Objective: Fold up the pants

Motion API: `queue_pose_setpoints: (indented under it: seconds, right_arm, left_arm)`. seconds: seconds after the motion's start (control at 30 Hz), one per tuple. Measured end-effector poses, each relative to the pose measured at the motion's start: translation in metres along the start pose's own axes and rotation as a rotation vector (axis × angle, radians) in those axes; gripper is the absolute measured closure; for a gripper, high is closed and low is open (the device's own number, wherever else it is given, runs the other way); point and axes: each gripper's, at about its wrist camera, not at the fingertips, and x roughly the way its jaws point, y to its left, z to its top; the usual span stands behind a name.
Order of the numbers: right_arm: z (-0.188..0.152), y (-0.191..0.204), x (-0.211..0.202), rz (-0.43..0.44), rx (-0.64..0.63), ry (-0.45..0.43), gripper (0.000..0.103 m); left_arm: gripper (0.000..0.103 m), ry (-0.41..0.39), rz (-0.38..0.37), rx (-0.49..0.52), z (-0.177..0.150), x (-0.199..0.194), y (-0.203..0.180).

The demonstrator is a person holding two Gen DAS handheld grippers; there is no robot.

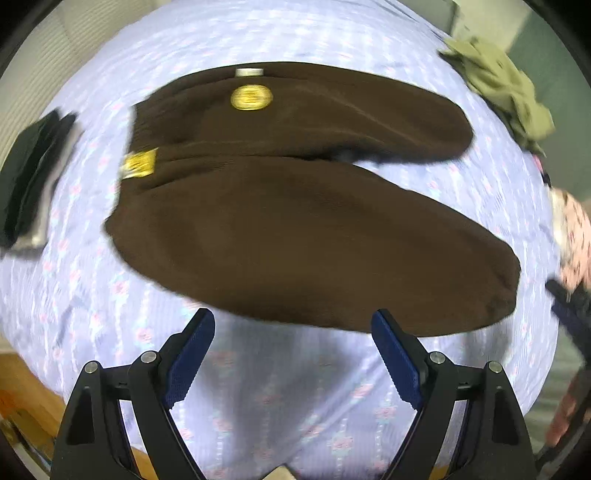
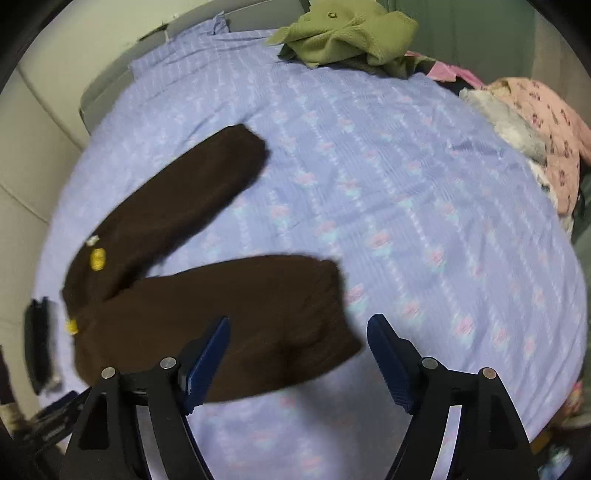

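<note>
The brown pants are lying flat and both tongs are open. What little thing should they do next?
Probably lower the right tongs onto the near leg's cuff and pinch it. The pants lie spread on the bedsheet with legs apart, unfolded, and both the right and the left tongs are open and hold nothing.

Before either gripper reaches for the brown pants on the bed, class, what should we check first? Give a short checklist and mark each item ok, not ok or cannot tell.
1. brown pants spread out on the bedsheet, both legs showing: ok.
2. Legs laid together for folding: not ok, they splay apart in a V.
3. left gripper open, holding nothing: ok.
4. right gripper open, holding nothing: ok.
5. Other laundry off the pants: ok, the green garment and pink garment sit at the bed's edge.
6. Fabric free of wrinkles: cannot tell, the pictures are blurred.
</note>
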Motion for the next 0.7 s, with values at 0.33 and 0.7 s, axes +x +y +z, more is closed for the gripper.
queue_pose_setpoints:
  seconds: [0.33, 0.7]
  right_arm:
    - [-0.07, 0.048, 0.062, -0.002, 0.074, 0.137, 0.026]
    - [-0.067, 0.054, 0.095, -0.26, 0.152, 0.036, 0.026]
  left_arm:
    - [0.013, 0.047, -0.034, -0.221, 0.003, 0.024, 0.103]
    - [0.015, 0.13, -0.059, -0.242, 0.029, 0.1, 0.128]
